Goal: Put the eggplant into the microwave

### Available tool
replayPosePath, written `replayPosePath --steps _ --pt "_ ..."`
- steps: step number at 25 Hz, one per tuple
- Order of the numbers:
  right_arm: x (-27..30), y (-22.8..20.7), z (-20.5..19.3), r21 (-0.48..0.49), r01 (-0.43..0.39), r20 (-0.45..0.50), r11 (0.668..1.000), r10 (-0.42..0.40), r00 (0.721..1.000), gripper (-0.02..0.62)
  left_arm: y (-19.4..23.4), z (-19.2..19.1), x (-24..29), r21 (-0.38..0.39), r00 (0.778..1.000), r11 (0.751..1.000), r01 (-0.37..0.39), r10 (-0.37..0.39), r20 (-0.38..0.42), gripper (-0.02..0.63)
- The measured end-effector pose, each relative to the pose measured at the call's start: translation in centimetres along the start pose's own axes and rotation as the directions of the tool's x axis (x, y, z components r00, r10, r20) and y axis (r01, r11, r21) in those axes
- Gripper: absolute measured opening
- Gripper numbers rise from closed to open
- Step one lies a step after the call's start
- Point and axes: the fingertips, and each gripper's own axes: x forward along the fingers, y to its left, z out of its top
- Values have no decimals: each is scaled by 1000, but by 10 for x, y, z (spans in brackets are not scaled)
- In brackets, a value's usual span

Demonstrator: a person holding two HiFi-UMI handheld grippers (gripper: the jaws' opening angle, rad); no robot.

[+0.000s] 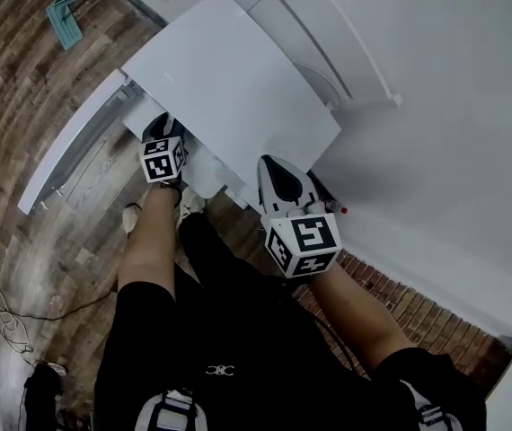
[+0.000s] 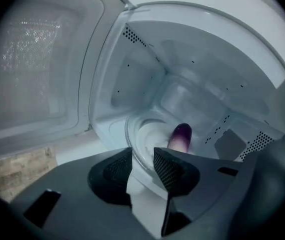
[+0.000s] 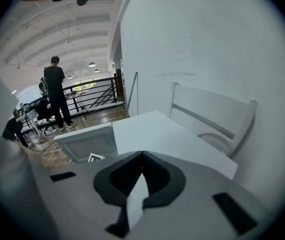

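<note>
The microwave (image 2: pixel 147 49) stands with its door (image 2: pixel 32 74) swung wide to the left, so the mouth of the cavity is unblocked. Inside, the eggplant (image 2: pixel 181 135) lies on the glass turntable (image 2: pixel 145 136) toward the right, leaving free room on the left half and above it. The left gripper (image 2: pixel 142 155) sits at the mouth, jaws apart with nothing between them. The right gripper (image 3: pixel 141 155), jaws together, hangs over the microwave's flat top. A chair (image 3: pixel 212 114) and the wall (image 3: pixel 207 44) close off the right side.
</note>
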Motion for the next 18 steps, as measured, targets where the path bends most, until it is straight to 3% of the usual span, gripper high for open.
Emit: replayPosePath --steps 4,5,6,13,18 --pt "6 8 2 -5 -23 1 1000 23 1000 12 14 6 -11 37 999 998 -49 48 14 121" --pt "5 10 4 -5 -27 4 1000 27 1000 12 15 7 -18 39 998 998 -55 54 14 85" --pt "4 12 6 -2 -30 10 1000 30 1000 12 15 9 -27 44 998 997 -56 55 14 0" --pt "-6 39 42 61 -39 104 997 32 994 12 5 65 -119 100 998 995 20 -26 60 -2" --pt "-28 67 74 144 -76 193 987 48 980 12 -27 116 -211 198 997 980 33 -47 67 -2"
